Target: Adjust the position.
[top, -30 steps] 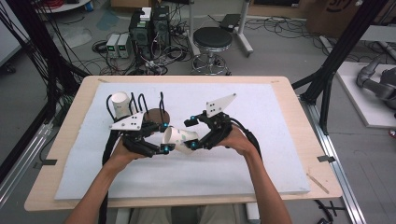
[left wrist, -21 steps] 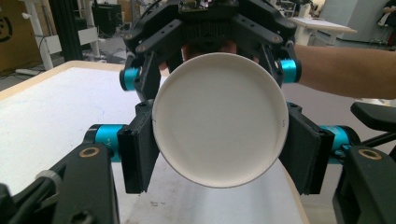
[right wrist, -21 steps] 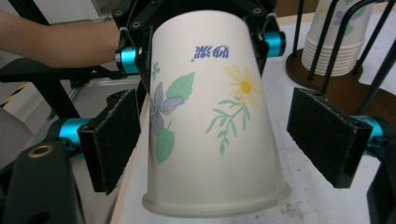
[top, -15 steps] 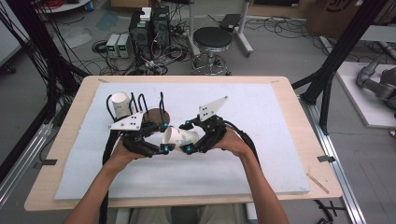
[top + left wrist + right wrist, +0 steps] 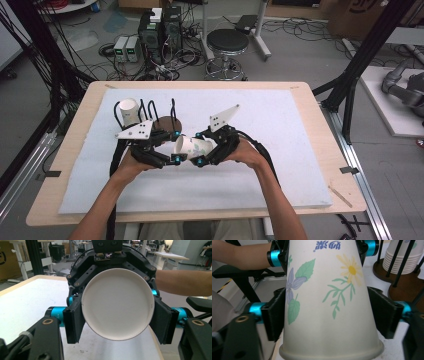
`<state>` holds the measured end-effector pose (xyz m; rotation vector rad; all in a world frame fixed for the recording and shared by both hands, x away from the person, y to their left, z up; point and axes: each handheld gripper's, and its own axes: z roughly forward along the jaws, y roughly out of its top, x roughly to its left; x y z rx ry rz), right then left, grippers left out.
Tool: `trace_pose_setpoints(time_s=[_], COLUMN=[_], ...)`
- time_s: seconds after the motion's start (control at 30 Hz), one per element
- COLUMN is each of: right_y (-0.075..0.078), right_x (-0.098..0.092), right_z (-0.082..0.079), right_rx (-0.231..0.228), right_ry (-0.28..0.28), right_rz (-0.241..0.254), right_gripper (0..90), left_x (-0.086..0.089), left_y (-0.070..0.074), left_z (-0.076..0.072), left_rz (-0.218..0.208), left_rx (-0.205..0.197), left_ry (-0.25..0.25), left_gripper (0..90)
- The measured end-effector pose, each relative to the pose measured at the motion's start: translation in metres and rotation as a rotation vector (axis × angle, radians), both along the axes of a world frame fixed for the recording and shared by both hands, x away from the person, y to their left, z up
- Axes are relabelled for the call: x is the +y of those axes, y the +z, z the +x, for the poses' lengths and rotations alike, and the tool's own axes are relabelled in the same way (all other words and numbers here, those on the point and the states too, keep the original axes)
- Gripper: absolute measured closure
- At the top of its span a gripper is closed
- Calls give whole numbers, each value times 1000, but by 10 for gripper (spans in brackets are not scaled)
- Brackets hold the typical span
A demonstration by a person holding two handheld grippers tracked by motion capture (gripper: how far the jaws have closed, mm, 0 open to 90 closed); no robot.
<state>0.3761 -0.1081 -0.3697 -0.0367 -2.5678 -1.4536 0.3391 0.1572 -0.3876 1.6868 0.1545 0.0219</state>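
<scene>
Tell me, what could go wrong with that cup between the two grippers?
The thin paper cup is clamped by the left gripper and the right gripper, whose jaws have just been closing on it: it could buckle. The cup rack close behind could get knocked.

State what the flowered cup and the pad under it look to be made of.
Flowered cup: apparently paper, matte white with printed flowers and leaves, a rolled rim and a thin wall. Pad: probably foam or felt, a dull, slightly grainy white sheet lying on the wooden table.
</scene>
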Motion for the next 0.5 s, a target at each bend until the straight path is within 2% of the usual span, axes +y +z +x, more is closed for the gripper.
trace_pose_setpoints(time_s=[0.37,0.5], right_y=[-2,-2], right_x=[-1,-2], right_z=[1,1], right_rx=[15,17], right_ry=[16,11], right_rz=[-1,-5], right_gripper=[313,321], left_x=[1,0], left_y=[0,0], left_z=[0,-1], left_rz=[2,2], left_rx=[-4,-11], left_ry=[-6,15], left_gripper=[360,343])
